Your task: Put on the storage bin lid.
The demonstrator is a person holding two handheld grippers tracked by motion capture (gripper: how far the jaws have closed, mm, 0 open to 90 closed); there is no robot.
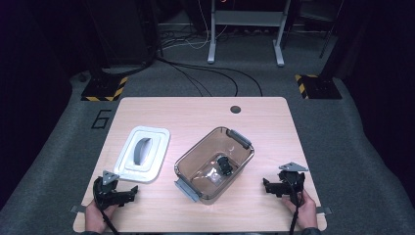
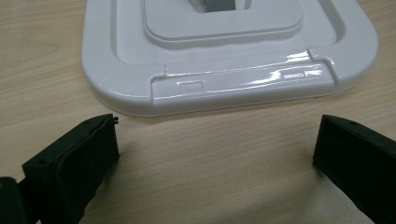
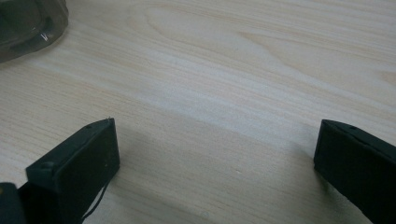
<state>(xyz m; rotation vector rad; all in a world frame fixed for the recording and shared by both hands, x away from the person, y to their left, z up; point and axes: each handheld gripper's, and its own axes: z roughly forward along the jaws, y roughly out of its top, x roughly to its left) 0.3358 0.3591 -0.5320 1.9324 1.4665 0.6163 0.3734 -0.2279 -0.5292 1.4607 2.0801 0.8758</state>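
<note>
Wooden table (image 1: 147,110) seen from above: clear brown container (image 1: 214,163) at centre, open, small dark item in a bag inside; white lid (image 1: 143,153) lying flat to its left. Left gripper (image 1: 121,192) just short of the lid's near edge, right gripper (image 1: 272,186) beside the container, both with jaws spread wide and empty. Probably the opening step of closing the container; next, left jaws forward around the lid's rim (image 2: 243,88), then a firm pinch.

The white lid (image 1: 145,153) has a grey handle (image 1: 142,150) at its centre and glossy highlights along its near edge, while the container (image 1: 214,163) is smoky brown and see-through with grey latches (image 1: 240,137), holding a small black object (image 1: 225,165). The table (image 1: 147,110) is pale wood with fine grain lines and one dark round hole (image 1: 235,109). Both grippers, left (image 1: 128,192) and right (image 1: 268,185), are matt black with grey three-cornered plates; the floor blocks (image 1: 104,90) carry yellow-and-black stripes.
</note>
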